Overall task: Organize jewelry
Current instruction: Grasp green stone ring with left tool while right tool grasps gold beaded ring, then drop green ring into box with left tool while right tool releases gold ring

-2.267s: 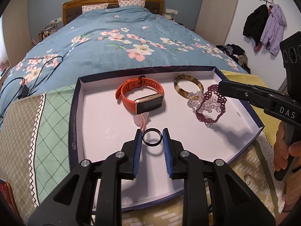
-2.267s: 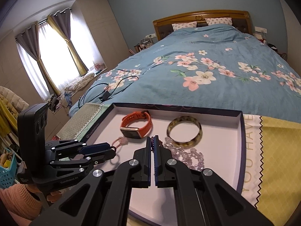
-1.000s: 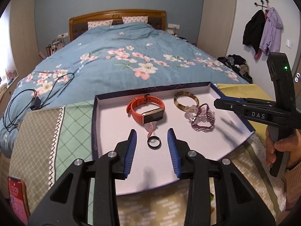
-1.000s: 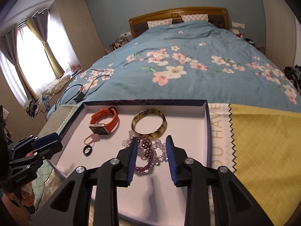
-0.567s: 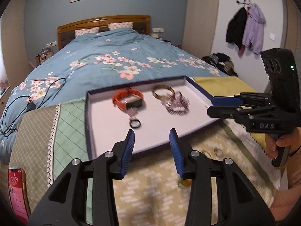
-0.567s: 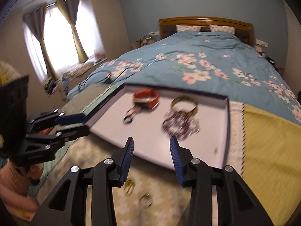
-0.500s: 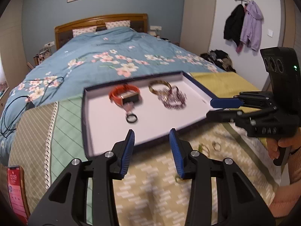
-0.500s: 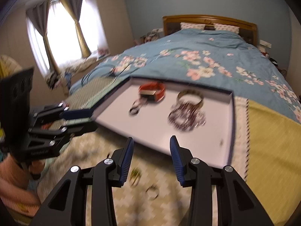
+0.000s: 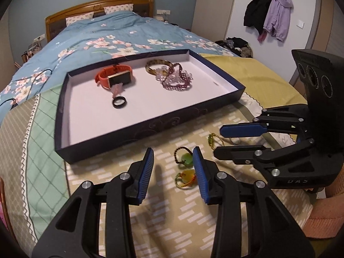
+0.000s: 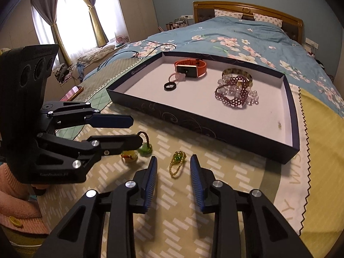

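- Left gripper (image 9: 173, 165) parted, empty, above a green pendant (image 9: 186, 159) and an orange pendant (image 9: 186, 175), half hidden by its finger.
- Right gripper (image 10: 173, 167), jaws just narrowed, grasps nothing; a gold-green chain (image 10: 177, 163) lies between.
- Tray (image 10: 193, 122) beyond holds a watch (image 10: 190, 67), a black ring (image 10: 170, 86) and blurred bracelets (image 10: 236, 92).

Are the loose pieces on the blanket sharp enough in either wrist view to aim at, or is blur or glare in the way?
Left wrist: green pendant soft, tray edge smeared. Right wrist: gold chain crisp; window blown out, no glare on the blanket. Both views bend at the edges.
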Action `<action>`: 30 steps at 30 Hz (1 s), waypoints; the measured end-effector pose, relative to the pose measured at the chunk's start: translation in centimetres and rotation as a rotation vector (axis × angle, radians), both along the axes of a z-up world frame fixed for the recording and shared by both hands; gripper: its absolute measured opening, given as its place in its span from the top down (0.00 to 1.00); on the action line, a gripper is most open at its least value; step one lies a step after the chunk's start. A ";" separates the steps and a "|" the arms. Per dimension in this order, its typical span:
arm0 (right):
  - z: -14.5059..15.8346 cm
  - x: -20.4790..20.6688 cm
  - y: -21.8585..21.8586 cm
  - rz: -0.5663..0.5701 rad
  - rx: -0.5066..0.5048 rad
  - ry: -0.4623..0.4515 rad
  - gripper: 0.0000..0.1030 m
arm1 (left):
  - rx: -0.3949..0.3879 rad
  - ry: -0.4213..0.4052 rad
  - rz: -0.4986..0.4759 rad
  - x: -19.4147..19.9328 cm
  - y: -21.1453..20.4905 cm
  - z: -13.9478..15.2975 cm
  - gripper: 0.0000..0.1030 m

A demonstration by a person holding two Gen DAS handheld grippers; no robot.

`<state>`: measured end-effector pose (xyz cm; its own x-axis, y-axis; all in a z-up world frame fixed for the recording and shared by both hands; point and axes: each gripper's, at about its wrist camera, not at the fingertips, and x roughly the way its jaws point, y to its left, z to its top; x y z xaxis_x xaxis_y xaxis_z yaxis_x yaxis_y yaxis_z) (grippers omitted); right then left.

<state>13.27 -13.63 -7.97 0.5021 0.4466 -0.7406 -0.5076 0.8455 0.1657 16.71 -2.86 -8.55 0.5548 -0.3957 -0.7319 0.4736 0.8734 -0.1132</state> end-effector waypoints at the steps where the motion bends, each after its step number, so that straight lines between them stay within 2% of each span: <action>1: 0.0 0.0 0.0 -0.002 0.002 0.003 0.76 | 0.000 0.006 -0.001 0.1 -0.1 -0.1 0.65; 6: -0.2 0.5 -0.3 -0.019 0.018 0.019 0.82 | -0.014 0.040 -0.009 0.9 -0.4 -0.7 0.65; 8: -0.3 0.7 -0.5 -0.024 0.028 0.035 0.92 | -0.016 0.052 -0.017 1.0 -0.6 -0.9 0.65; 11: -0.4 0.8 -0.5 -0.022 0.035 0.044 0.96 | -0.016 0.064 -0.022 1.2 -0.8 -1.1 0.71; 18: -0.2 0.8 -0.7 -0.022 0.045 0.039 0.99 | -0.022 0.072 -0.019 1.5 -0.8 -1.2 0.86; 30: 0.6 0.2 -1.4 -0.033 0.065 0.001 0.99 | -0.050 0.041 0.008 1.0 -0.3 -0.4 0.87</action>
